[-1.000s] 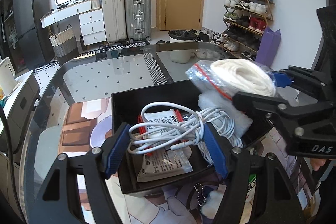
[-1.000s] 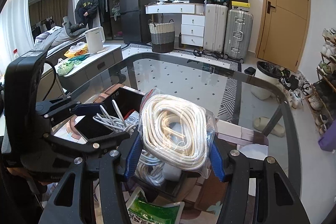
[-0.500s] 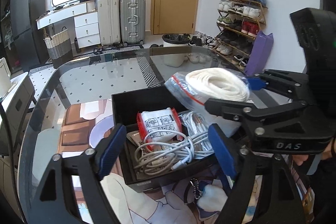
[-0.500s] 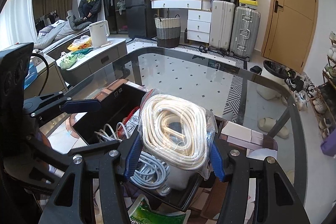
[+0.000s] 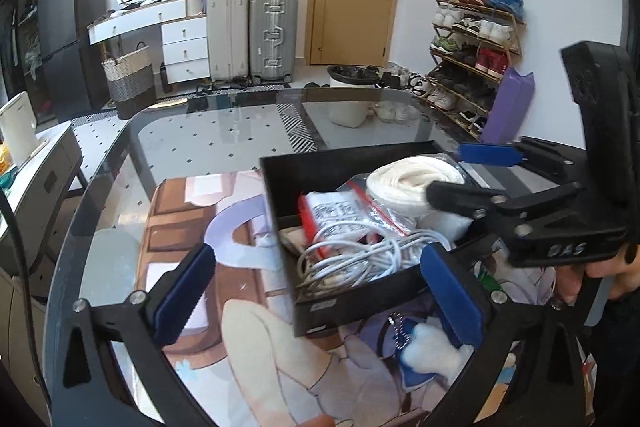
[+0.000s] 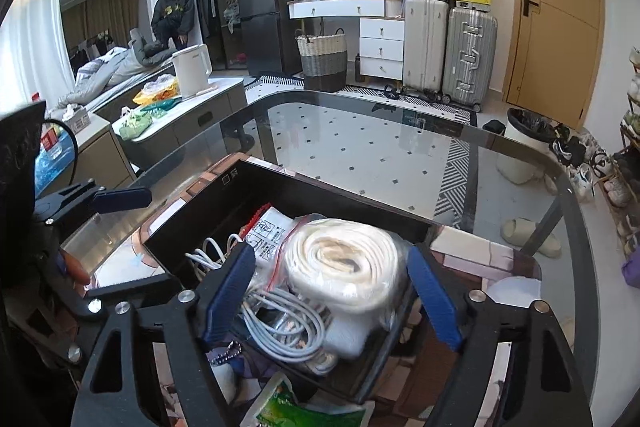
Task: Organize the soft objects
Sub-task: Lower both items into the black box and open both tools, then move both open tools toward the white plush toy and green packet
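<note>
I am holding my right tool (image 6: 330, 301) over the near end of the black box (image 6: 224, 203), and its jaws are opening. The bagged rope (image 6: 344, 263) is lying between the blue pads (image 6: 230, 291), but the pads are standing clear of the bag on both sides, so the tool is released. The rope coil is resting inside the box on top of the white cables (image 6: 280, 323), with a printed packet (image 6: 268, 231) just behind it.

My left tool (image 5: 316, 297) is also opening its jaws, spread wide and grasping nothing. Its right pad (image 5: 450, 293) is sitting at the near right corner of the box (image 5: 344, 303); its left pad (image 5: 184, 293) is hanging over the printed mat (image 5: 240, 327), well apart from the box. From this side I am seeing the rope (image 5: 412, 179) in the far right part of the box, the cables (image 5: 360, 251) heaped in front of it, and the red-edged packet (image 5: 332, 209) beside it.

The box is sitting on the mat on the glass worktop (image 5: 208, 147). A fluffy white charm on a bead chain (image 5: 430, 351) is lying on the mat just in front of the box. A green packet (image 6: 304, 407) is lying at the near edge in the right view.
</note>
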`<act>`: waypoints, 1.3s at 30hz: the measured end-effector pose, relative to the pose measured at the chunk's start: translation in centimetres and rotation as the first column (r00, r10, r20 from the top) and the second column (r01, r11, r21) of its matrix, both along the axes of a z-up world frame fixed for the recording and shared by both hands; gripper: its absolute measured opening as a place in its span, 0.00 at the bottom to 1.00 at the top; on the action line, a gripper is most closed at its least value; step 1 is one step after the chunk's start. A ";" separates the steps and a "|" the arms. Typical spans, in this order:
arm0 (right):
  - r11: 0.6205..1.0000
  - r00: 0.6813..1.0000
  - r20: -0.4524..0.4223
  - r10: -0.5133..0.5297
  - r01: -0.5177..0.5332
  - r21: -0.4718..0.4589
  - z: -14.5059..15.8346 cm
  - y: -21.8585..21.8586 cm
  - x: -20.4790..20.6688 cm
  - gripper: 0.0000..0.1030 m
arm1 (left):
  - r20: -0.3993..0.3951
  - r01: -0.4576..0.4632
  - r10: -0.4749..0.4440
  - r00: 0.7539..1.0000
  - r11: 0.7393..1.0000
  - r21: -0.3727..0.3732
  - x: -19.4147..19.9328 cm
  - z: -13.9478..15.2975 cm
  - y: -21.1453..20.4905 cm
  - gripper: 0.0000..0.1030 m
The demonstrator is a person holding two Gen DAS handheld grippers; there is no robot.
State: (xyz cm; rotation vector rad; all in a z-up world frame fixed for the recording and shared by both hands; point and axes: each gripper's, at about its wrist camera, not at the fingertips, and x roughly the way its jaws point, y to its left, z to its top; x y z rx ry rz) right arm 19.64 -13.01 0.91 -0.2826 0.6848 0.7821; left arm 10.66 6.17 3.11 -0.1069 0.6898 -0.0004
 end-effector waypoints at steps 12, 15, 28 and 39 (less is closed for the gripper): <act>0.993 0.994 -0.020 -0.110 0.111 0.031 -0.1 -5.2 -3.2 0.99 | -0.003 -0.017 0.017 1.000 1.000 -0.013 -2.2 -0.2 -0.3 1.00; 0.994 0.994 -0.019 -0.110 0.111 0.022 -0.6 -5.8 -4.5 0.99 | -0.004 -0.016 0.016 1.000 1.000 -0.013 -3.1 -0.2 -0.7 1.00; 0.994 0.993 -0.050 -0.106 0.105 -0.036 -2.5 -8.5 -7.8 0.99 | -0.026 0.029 -0.029 0.999 0.999 0.014 -5.1 -1.0 -3.3 1.00; 0.994 0.991 -0.082 -0.102 0.097 -0.057 -3.2 -8.7 -7.5 0.99 | -0.077 0.085 -0.084 0.993 0.996 0.005 -4.8 -2.4 -5.4 1.00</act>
